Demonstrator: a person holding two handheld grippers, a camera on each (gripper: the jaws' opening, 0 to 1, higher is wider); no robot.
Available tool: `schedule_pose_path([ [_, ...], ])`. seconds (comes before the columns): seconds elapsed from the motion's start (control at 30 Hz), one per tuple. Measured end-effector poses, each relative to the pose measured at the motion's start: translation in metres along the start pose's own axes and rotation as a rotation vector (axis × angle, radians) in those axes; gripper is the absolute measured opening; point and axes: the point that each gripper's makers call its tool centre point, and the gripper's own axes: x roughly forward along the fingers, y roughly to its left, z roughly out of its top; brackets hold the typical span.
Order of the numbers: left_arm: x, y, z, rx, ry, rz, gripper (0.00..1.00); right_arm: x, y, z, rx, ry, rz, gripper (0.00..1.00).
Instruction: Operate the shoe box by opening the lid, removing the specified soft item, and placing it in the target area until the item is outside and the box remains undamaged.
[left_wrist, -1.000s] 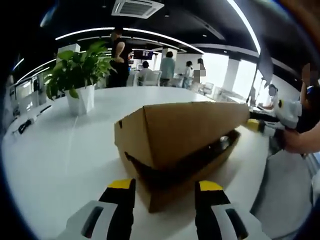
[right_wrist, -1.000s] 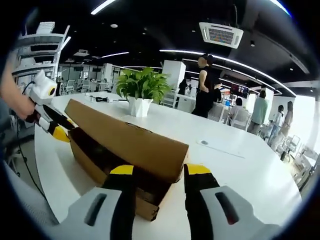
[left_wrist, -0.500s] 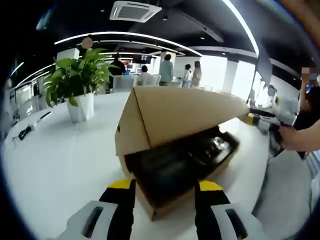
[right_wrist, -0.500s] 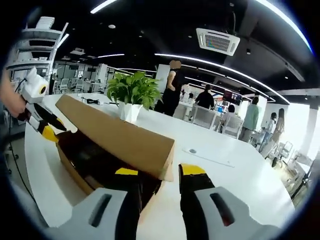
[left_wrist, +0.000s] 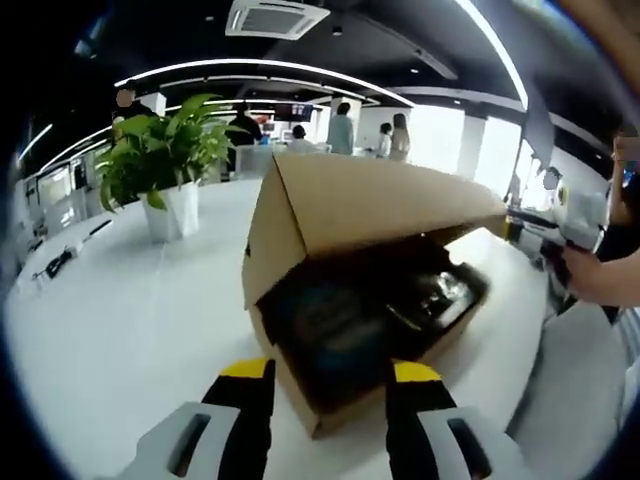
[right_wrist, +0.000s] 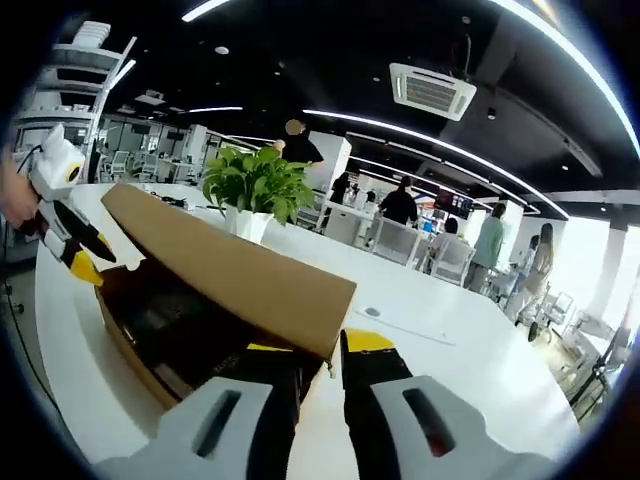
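Observation:
A brown cardboard shoe box lies on the white table, its lid tilted up over dark soft contents. My left gripper is open, with its yellow tips on either side of the box's near end. In the right gripper view, my right gripper is shut on the end edge of the raised lid; dark contents show under it. The right gripper sits at the lid's far corner. The left gripper is at the box's far end.
A potted green plant stands on the round white table behind the box. A person's hand is at the table's right edge. Several people and chairs are far behind.
The lid has risen from nearly flat to well tilted up, which uncovers the dark contents. My right jaws have drawn closer together on the lid's edge. The left gripper stays open.

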Motion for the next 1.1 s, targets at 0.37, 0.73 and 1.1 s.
schedule_pose_path([
  [0.37, 0.002, 0.002, -0.007, -0.017, 0.048, 0.044, 0.41, 0.007, -0.01, 0.0, -0.001, -0.006, -0.034, 0.03],
  [0.73, 0.0, 0.02, -0.004, -0.074, 0.059, 0.132, 0.37, 0.016, -0.015, 0.002, -0.004, -0.007, -0.04, 0.01],
  [1.1, 0.003, 0.022, -0.014, -0.099, 0.114, 0.196, 0.33, 0.026, -0.021, 0.01, -0.033, 0.004, -0.028, 0.01],
])
